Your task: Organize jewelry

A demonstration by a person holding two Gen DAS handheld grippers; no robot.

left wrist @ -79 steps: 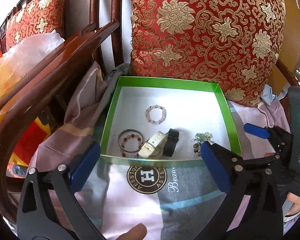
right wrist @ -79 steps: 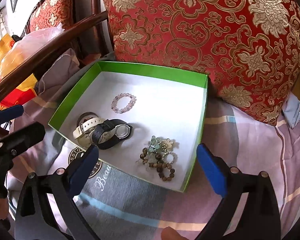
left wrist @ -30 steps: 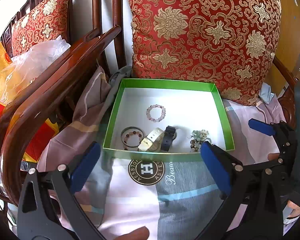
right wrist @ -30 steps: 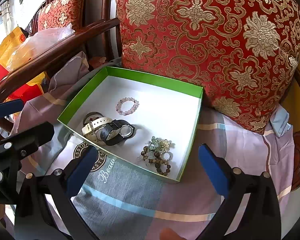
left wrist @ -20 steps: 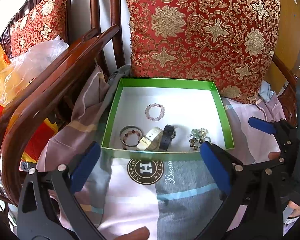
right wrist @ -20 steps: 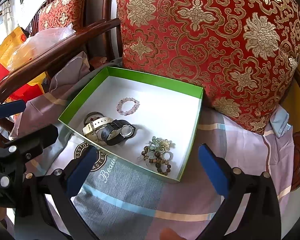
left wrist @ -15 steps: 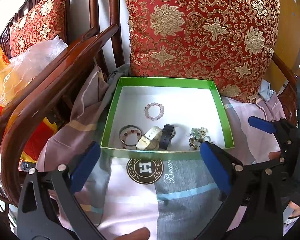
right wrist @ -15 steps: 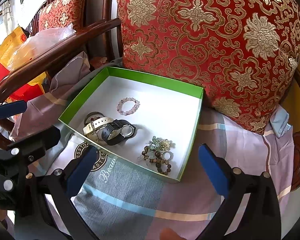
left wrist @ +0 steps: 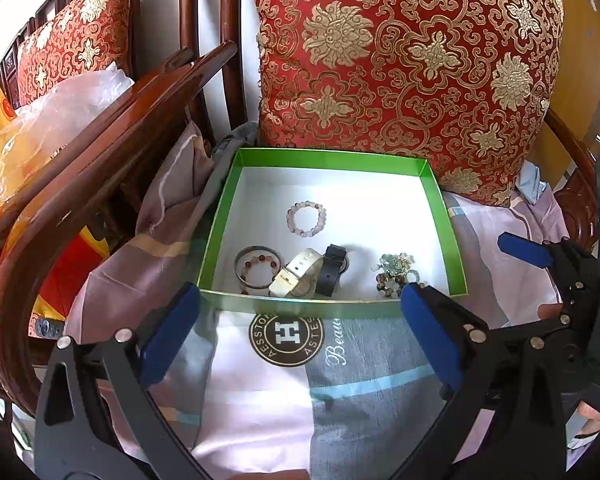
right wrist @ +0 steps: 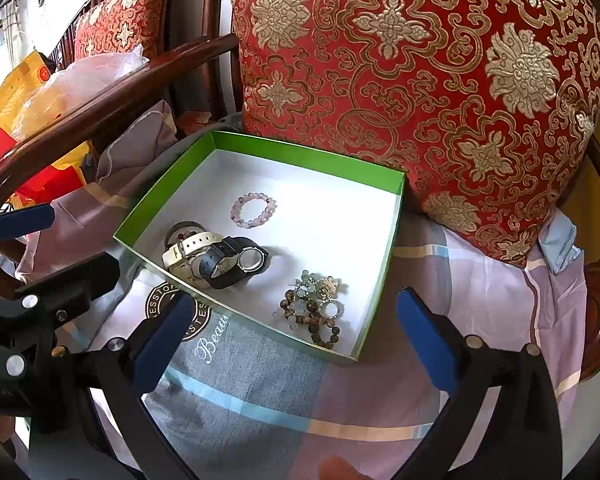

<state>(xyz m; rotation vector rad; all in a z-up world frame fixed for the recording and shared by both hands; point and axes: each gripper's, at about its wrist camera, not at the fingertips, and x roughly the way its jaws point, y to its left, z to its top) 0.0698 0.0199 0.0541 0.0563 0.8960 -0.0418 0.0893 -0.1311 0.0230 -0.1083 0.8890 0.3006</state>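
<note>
A green-walled box (left wrist: 440, 204) (right wrist: 308, 154) with a white floor sits on the chair seat. Inside lie a pink bead bracelet (left wrist: 306, 219) (right wrist: 253, 211), a dark bangle with a red-bead bracelet (left wrist: 257, 266), a white watch (left wrist: 294, 276) (right wrist: 190, 249), a black watch (left wrist: 331, 269) (right wrist: 236, 262) and a heap of beaded pieces (left wrist: 394, 274) (right wrist: 314, 306). My left gripper (left wrist: 300, 328) hangs open just short of the box's near wall, holding nothing. My right gripper (right wrist: 296, 332) is open and empty over the box's near right corner. Each gripper shows at the other view's edge.
A red and gold cushion (left wrist: 408, 60) (right wrist: 420, 80) leans behind the box. Curved wooden armrests (left wrist: 100, 136) (right wrist: 100, 100) run along the left, with a plastic bag (left wrist: 60, 104) beyond. A striped cloth with a round logo (left wrist: 286, 334) covers the seat.
Both grippers drew back and up from the box about 2.6 s ago. Over the last second they have barely shifted. The jewelry has not moved.
</note>
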